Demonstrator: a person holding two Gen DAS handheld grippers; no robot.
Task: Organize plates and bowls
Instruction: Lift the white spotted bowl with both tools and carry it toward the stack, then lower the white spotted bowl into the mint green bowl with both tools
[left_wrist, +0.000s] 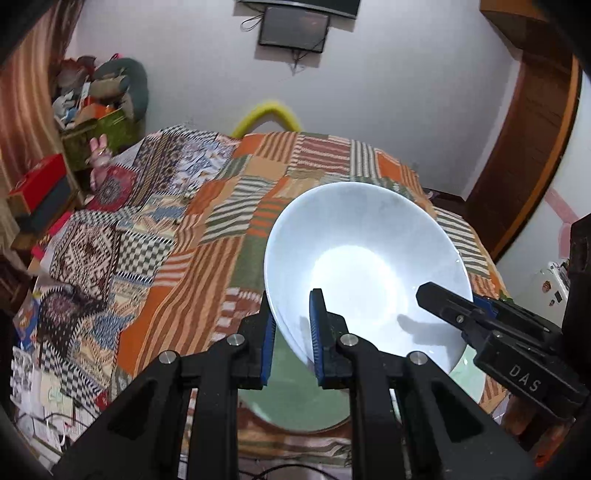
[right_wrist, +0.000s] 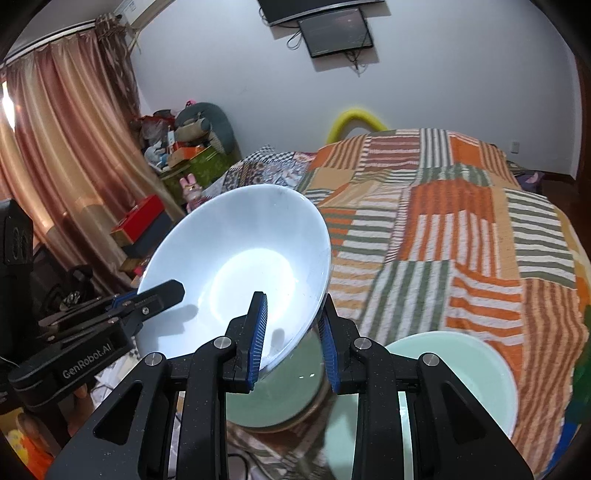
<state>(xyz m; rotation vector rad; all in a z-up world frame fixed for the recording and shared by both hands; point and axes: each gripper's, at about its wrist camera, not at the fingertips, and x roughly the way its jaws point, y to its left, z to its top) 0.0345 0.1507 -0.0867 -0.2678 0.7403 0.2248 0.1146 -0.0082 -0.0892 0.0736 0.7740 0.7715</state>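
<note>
1. Fingers first: the left gripper (left_wrist: 291, 339) is clamped on the near-left rim of the white bowl (left_wrist: 365, 266), one blue pad inside the wall and one outside. The right gripper (right_wrist: 291, 339) pinches the opposite rim the same way, pads pressed against the thin wall.
2. Each gripper shows in the other's view, reaching in from the far side, so the bowl hangs between the two, carried by both hands at once.
3. The bowl is tilted, its opening turned toward the cameras, its base away and downward. It is clear of the patchwork bedspread (left_wrist: 221, 206), held above the dishes.
4. Directly beneath the fingers lies a pale green plate (left_wrist: 295, 398); a second green dish (right_wrist: 461, 373) sits just beside it, nearer the right hand.
5. Judgement: the coming move turns on the drop from bowl to the green plate straight below. Neither hand is nearer; both must lower together and level the bowl, or the rim could slip from one pair of pads.
</note>
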